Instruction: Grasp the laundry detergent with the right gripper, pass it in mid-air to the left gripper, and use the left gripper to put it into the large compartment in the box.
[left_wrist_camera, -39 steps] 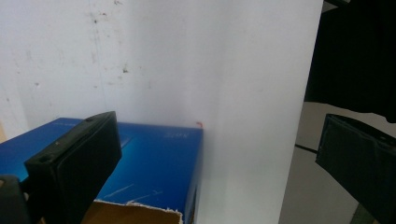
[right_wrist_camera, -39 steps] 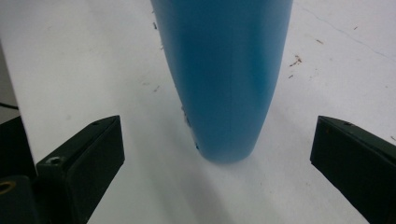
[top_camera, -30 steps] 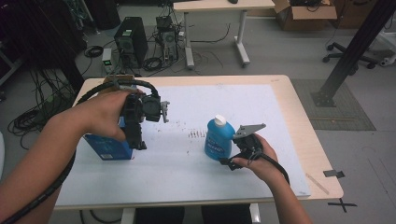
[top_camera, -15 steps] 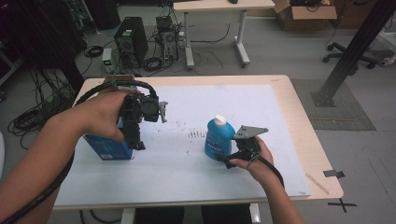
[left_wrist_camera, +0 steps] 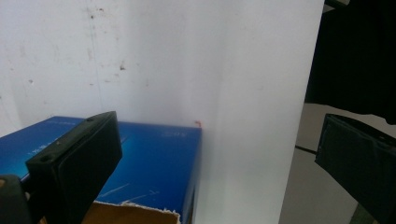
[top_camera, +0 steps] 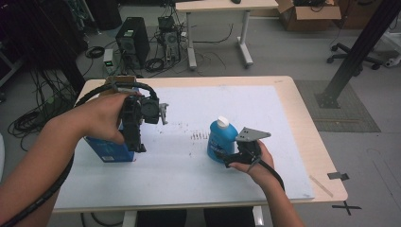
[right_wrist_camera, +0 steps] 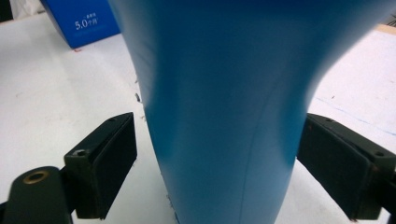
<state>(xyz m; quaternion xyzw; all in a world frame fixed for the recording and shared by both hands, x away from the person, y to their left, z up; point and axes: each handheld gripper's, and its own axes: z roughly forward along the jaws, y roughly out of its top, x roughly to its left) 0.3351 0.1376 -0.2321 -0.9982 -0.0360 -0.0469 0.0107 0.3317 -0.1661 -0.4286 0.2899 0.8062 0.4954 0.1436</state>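
Two tongs differ: the right tongs [right_wrist_camera: 219, 177] have just been closing around the blue bottle [right_wrist_camera: 224, 116], pads not yet touching; the left tongs [left_wrist_camera: 215, 163] gape empty over the blue box [left_wrist_camera: 154, 163].

The high view looks forward and down over the whole counter [top_camera: 283, 94] from the near side. The left claw's camera hangs close above the blue box [left_wrist_camera: 154, 163], facing down. The right claw's camera sits low, facing left, tight against the blue bottle [right_wrist_camera: 224, 116]; it shares that box [right_wrist_camera: 84, 23] farther off.
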